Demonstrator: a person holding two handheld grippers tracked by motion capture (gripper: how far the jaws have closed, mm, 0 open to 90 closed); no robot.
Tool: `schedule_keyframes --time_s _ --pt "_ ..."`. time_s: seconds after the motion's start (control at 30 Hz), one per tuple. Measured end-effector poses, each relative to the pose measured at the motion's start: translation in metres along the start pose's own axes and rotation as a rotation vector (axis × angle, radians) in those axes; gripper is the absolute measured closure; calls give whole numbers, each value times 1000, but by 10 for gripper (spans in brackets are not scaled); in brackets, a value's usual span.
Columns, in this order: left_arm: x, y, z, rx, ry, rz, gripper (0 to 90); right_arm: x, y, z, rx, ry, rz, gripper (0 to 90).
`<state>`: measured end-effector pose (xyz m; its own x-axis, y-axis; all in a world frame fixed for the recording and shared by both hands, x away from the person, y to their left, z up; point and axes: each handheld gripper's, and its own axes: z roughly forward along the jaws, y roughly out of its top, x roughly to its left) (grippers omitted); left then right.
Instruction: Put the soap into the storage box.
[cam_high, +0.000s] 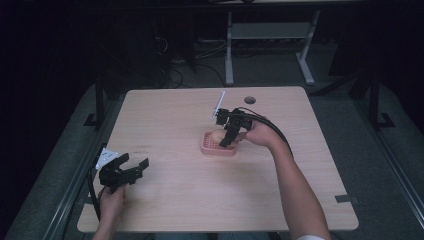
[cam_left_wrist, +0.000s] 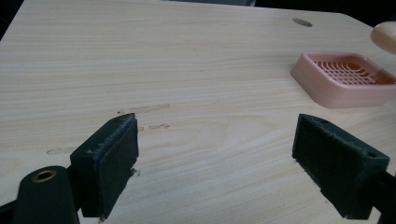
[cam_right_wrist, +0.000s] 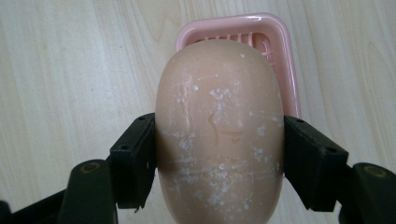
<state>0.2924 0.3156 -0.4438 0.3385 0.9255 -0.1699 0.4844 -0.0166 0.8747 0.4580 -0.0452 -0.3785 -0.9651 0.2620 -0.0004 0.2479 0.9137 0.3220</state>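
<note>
1. The right gripper (cam_high: 229, 136) was clenched on a bar of soap (cam_right_wrist: 219, 140), one black jaw pressed to each long side, so the hold looked firm.
2. The soap hung just above the pink soap dish (cam_right_wrist: 280, 51), apart from its slotted floor; in the high view it sat over the dish (cam_high: 207, 148) near the middle of the table (cam_high: 175, 200).
3. The step in hand appeared to be setting the soap into the dish. Doing it well would have meant centring the bar over the grid first, since the dish's near rim lay hidden beneath it.
4. Lowering flat and slowly would have kept the light dish from sliding or tipping.
5. The jaws should have parted only once the bar rested on the grid.
6. The left gripper (cam_high: 134, 169) lay released, jaws wide apart and holding nothing, low over the table's near left edge, well apart from the dish (cam_left_wrist: 343, 79).
</note>
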Motion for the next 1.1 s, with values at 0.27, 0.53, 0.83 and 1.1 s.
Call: schedule_keyframes --time_s 0.27,0.53,0.83,1.1 --pt "0 0 0 -3 -1 0 142 -1 8 12 2 4 0 314" --pt "0 0 0 -5 -4 2 142 -3 13 23 10 12 18 314" --pt "0 0 0 -4 -5 0 142 -9 13 33 19 12 35 314" --pt "0 0 0 -5 -5 -5 142 -11 14 34 23 9 42 314"
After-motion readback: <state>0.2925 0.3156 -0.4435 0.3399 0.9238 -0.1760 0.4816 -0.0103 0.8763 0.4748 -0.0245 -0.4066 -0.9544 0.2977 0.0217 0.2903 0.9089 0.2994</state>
